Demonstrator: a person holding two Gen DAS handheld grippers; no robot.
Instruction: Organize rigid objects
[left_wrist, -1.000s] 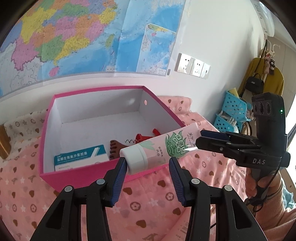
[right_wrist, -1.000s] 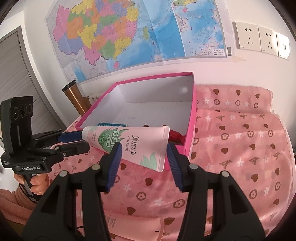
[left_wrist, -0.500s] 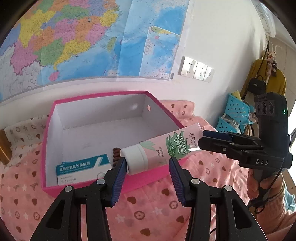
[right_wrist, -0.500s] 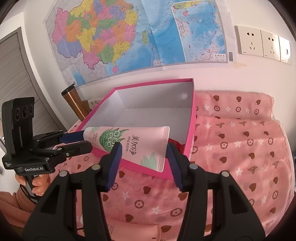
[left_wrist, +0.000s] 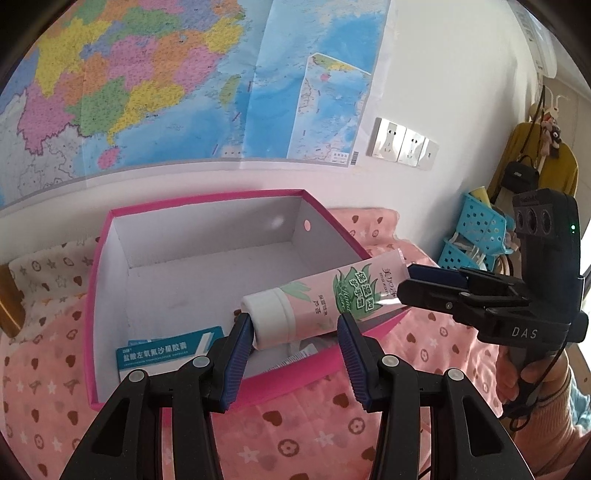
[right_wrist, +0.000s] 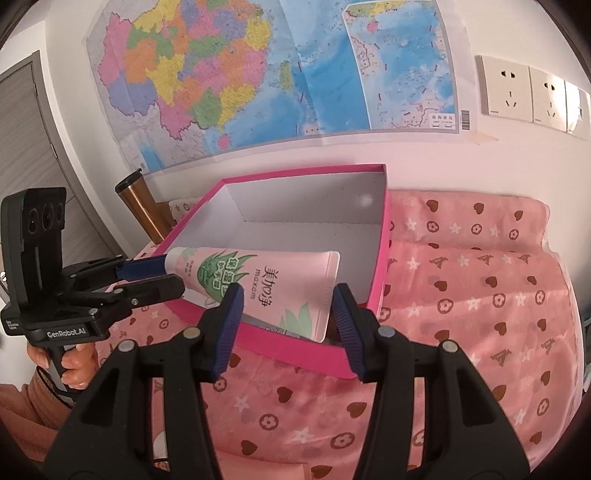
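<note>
Two grippers share one pink plastic tube (left_wrist: 325, 299) with a white cap: left gripper (left_wrist: 295, 341) fingers part-open, clamped on the cap end; right gripper (right_wrist: 288, 314) fingers part-open, gripping the flat crimped end. Tube hangs above the near wall of the open magenta cardboard box (left_wrist: 184, 376).

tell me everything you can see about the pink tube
The pink tube looks like soft plastic, printed with green aloe leaves, Chinese characters and "maxam". It has a white screw cap at one end and a flat crimped seal at the other. It lies roughly level, lifted over the near wall of the pink box. The left gripper clamps its cap end and the right gripper clamps its crimped end. Nothing else appears to touch it.
</note>
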